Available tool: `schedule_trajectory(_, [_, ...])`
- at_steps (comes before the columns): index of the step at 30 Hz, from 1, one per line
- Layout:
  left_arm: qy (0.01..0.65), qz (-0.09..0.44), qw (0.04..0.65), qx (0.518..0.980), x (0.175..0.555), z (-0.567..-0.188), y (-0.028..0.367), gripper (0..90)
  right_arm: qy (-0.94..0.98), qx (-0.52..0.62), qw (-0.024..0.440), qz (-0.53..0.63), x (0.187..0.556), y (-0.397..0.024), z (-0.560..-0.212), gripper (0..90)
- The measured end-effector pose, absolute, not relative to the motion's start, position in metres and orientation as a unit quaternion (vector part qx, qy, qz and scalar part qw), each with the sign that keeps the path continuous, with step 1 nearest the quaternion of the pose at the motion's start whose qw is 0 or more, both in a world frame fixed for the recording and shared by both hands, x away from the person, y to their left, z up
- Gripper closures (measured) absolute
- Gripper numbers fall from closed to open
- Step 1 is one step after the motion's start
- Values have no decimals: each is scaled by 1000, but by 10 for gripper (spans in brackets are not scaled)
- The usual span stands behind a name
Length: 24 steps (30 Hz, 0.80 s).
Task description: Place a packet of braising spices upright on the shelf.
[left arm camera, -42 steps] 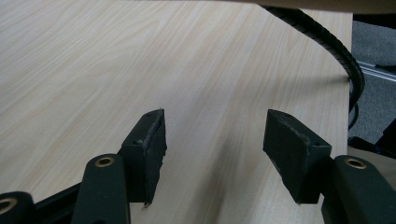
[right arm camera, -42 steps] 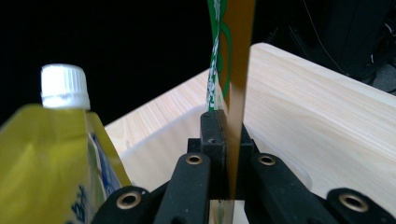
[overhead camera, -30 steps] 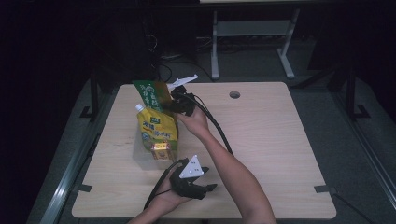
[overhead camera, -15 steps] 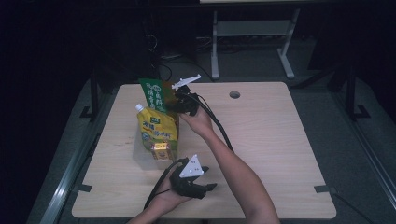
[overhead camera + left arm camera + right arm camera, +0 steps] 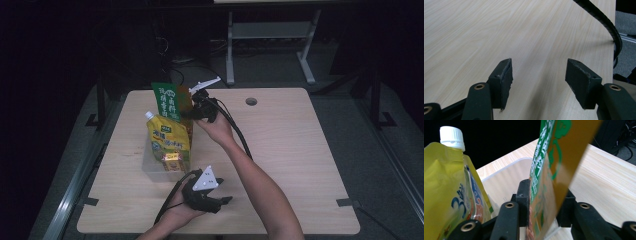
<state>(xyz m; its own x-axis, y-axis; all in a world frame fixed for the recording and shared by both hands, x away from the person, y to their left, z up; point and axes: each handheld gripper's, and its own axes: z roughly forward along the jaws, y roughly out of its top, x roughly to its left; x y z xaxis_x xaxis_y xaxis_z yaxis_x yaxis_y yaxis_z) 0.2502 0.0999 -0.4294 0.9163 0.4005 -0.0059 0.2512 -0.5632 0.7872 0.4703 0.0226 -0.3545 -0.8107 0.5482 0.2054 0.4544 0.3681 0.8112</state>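
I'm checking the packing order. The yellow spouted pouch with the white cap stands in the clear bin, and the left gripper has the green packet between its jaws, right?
Not quite: the right gripper has the green packet between its jaws, per the right gripper view. The left gripper is open over bare table. The yellow spouted pouch does stand in the clear bin.

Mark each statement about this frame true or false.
1. A yellow pouch with a white cap stands in the clear bin. True.
2. The left gripper holds the green packet. False: its jaws stand open over bare table; the packet sits between the jaws of the right gripper, which have just been opening.
3. The bin covers the round hole in the table. False: the hole lies uncovered, well apart from the bin.
4. In the high view, the green packet is beyond the pouch. True.
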Motion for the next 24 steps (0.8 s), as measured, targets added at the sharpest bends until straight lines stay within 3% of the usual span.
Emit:
schedule_trajectory(11, [192, 90, 424, 880, 252, -430, 100, 350, 820, 314, 51, 477, 461, -9, -346, 506])
schedule_trajectory(24, [195, 91, 426, 879, 254, -430, 102, 332, 816, 327, 52, 474, 447, -48, -343, 443])
